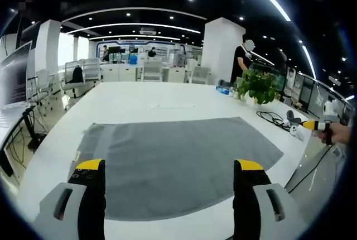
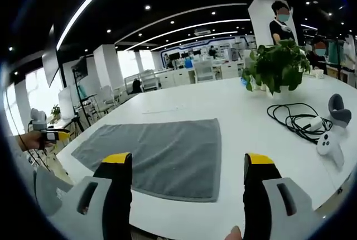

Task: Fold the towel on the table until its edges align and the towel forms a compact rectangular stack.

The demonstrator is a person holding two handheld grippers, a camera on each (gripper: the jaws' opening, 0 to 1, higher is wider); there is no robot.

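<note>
A grey towel [image 1: 178, 159] [image 2: 162, 153] lies spread flat in a single layer on the white table [image 1: 162, 103] [image 2: 245, 103]. My left gripper [image 1: 169, 166] hovers over the towel's near edge, open, its yellow-tipped jaws wide apart with nothing between them. My right gripper [image 2: 188, 159] is open too, above the towel's near corner, and holds nothing. In the left gripper view the right gripper [image 1: 310, 124] shows small at the far right, held in a hand. In the right gripper view the left gripper [image 2: 56, 135] shows at the far left, beyond the towel's end.
A potted plant [image 1: 259, 86] [image 2: 276, 67] stands on the table past the towel. A coiled black cable [image 2: 293, 120], a white controller [image 2: 329, 142] and a grey one [image 2: 339, 109] lie beside it. A person [image 1: 242, 61] [image 2: 279, 22] stands behind the plant. Chairs [image 1: 75, 75] line the far side.
</note>
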